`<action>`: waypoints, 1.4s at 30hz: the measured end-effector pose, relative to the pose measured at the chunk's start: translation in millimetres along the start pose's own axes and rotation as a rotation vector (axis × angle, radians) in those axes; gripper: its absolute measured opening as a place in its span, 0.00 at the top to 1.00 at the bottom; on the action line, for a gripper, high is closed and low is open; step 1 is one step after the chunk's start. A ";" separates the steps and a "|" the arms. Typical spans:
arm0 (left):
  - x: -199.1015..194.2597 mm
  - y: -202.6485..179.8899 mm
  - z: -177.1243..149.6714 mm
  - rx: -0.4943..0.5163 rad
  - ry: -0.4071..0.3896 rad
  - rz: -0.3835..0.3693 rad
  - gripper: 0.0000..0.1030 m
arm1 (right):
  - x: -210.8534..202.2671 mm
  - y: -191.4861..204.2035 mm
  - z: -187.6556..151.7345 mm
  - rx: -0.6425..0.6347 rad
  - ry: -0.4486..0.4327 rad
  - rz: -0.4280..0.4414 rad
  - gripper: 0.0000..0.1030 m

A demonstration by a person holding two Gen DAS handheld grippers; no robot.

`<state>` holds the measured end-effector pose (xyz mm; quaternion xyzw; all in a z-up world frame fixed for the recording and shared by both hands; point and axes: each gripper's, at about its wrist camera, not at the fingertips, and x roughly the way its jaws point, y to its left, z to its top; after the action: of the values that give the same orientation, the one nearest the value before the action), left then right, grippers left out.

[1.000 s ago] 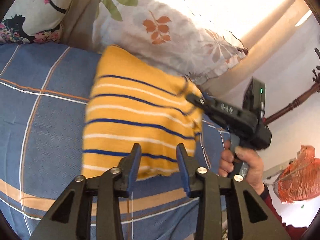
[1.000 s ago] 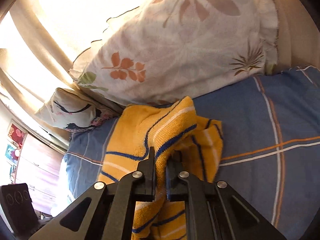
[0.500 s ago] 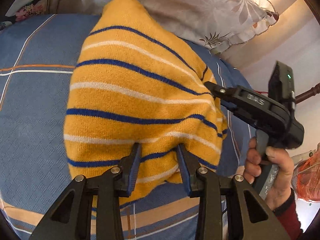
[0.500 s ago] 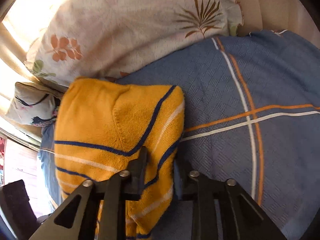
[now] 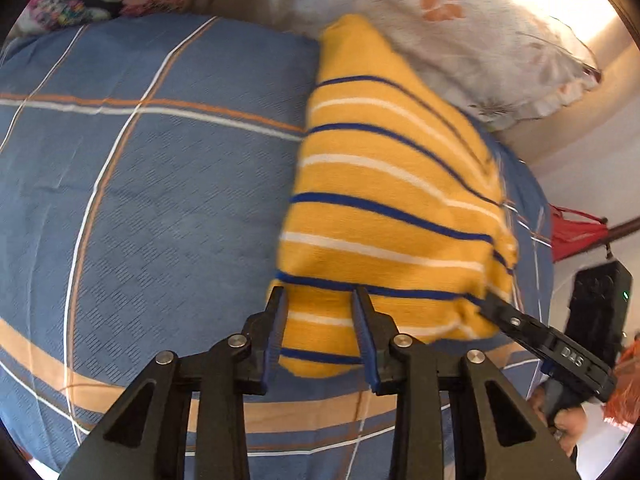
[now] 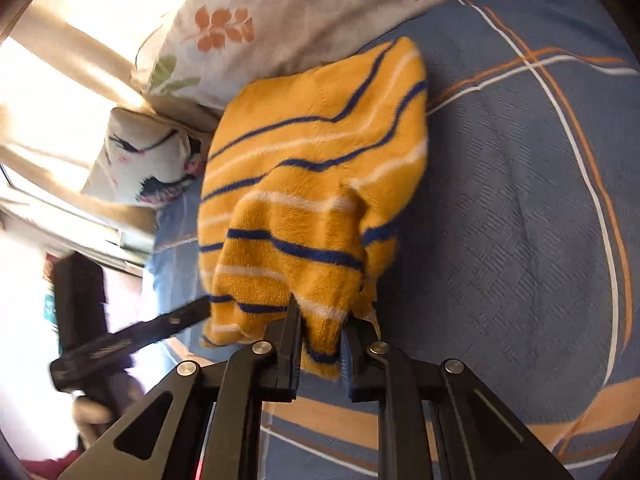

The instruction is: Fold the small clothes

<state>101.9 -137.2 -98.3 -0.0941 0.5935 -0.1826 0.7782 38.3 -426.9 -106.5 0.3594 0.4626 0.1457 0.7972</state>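
Observation:
A yellow sweater (image 5: pixel 380 200) with blue and white stripes lies folded on the blue plaid bed cover (image 5: pixel 160 200), its far end against a pillow. My left gripper (image 5: pixel 318 292) points down at its near edge, jaws apart, with the hem lying between the blue pads. In the right wrist view the sweater (image 6: pixel 320 160) bunches at its near corner, and my right gripper (image 6: pixel 322 312) is closing its jaws there, with a fold of knit pinched between them. The right gripper (image 5: pixel 492 304) shows at the sweater's right corner in the left view. The left gripper (image 6: pixel 192 312) shows blurred on the left.
A white leaf-print pillow (image 5: pixel 440 40) and a flowered pillow (image 5: pixel 72 4) line the head of the bed. The bed cover (image 6: pixel 500 220) stretches right of the sweater. Past the bed's right edge are a red cloth (image 5: pixel 572 232), an orange net bag (image 5: pixel 628 380) and a hand (image 5: pixel 568 428).
The right gripper let its first fold go and took hold lower, at the near corner. The sweater settled flatter on the bed. The left gripper came down onto the near hem.

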 end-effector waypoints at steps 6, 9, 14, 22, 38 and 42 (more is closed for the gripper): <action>-1.7 18.0 -9.0 -0.041 0.022 -0.053 0.65 | -14.4 -20.9 -5.5 -0.028 0.031 -0.146 0.95; -14.3 17.3 -12.4 -0.018 0.001 -0.043 0.65 | -6.6 -4.8 -5.9 -0.088 0.029 -0.209 0.92; -44.7 6.5 -10.5 0.071 -0.114 0.068 0.62 | -18.5 4.1 -9.6 -0.077 -0.036 -0.266 0.59; -73.1 -2.5 -18.4 0.198 -0.230 0.236 0.49 | -51.3 -5.9 -20.0 0.058 -0.154 -0.291 0.37; -77.1 5.3 -12.7 0.260 -0.206 0.234 0.47 | -39.0 17.2 -26.8 0.115 -0.207 -0.282 0.28; -73.1 10.2 -8.9 0.228 -0.187 0.202 0.47 | -41.8 11.6 -23.8 0.141 -0.229 -0.264 0.28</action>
<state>78.3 -98.2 -39.5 0.0380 0.5004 -0.1599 0.8501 -2.7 -432.0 -79.3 0.3648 0.4211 -0.0348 0.8297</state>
